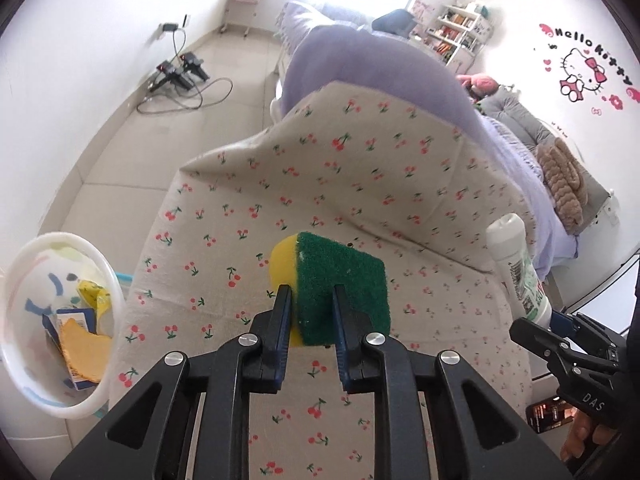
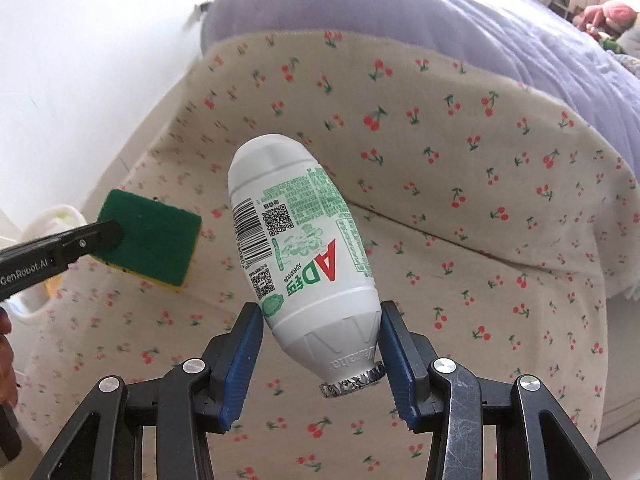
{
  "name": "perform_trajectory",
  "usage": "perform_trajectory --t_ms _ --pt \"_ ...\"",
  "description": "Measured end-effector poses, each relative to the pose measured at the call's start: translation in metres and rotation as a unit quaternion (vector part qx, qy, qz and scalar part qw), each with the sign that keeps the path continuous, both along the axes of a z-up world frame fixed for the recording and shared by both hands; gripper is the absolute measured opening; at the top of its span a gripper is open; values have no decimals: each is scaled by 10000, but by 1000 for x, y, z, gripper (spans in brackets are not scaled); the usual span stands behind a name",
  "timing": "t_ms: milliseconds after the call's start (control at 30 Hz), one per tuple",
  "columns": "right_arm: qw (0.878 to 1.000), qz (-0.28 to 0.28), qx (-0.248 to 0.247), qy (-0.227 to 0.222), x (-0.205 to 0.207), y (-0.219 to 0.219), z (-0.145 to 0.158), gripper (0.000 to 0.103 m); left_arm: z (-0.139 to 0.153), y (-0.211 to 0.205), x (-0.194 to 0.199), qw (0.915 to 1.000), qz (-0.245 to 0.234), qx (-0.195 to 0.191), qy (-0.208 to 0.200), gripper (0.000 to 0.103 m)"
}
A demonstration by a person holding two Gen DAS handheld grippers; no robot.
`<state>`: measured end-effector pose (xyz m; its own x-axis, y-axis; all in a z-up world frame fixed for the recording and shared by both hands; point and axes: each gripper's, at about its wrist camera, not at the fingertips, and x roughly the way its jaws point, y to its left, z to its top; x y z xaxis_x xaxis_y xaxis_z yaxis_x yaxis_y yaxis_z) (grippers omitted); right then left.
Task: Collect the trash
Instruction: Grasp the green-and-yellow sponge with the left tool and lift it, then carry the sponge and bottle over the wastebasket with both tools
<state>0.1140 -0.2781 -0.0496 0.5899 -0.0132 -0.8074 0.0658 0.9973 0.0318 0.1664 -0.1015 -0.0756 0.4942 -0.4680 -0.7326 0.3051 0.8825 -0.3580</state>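
My left gripper (image 1: 311,294) is shut on a yellow sponge with a green scouring pad (image 1: 340,280) and holds it above the cherry-print cloth (image 1: 360,184). The sponge also shows in the right wrist view (image 2: 154,236), at the left, with the left gripper's finger on it. My right gripper (image 2: 320,320) is shut on a white AD drink bottle (image 2: 300,240) held upside down, foil mouth toward the camera. The bottle shows at the right of the left wrist view (image 1: 518,268). A white bin (image 1: 112,280) at lower left holds a blue carton and yellow scraps.
The cherry-print cloth (image 2: 460,160) covers a low surface beside a bed with a lilac quilt (image 1: 360,64). Tiled floor (image 1: 140,140) lies to the left, with cables and black devices (image 1: 180,76) by the wall. A phone (image 1: 550,416) lies at lower right.
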Motion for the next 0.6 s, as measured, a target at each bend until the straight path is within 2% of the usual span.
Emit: perform_trajectory --t_ms 300,600 --pt "9988 54 44 -493 -3 29 23 51 31 24 -23 9993 67 -81 -361 20" --pt "9967 207 45 -777 -7 59 36 51 52 62 -41 9976 281 -40 -638 20"
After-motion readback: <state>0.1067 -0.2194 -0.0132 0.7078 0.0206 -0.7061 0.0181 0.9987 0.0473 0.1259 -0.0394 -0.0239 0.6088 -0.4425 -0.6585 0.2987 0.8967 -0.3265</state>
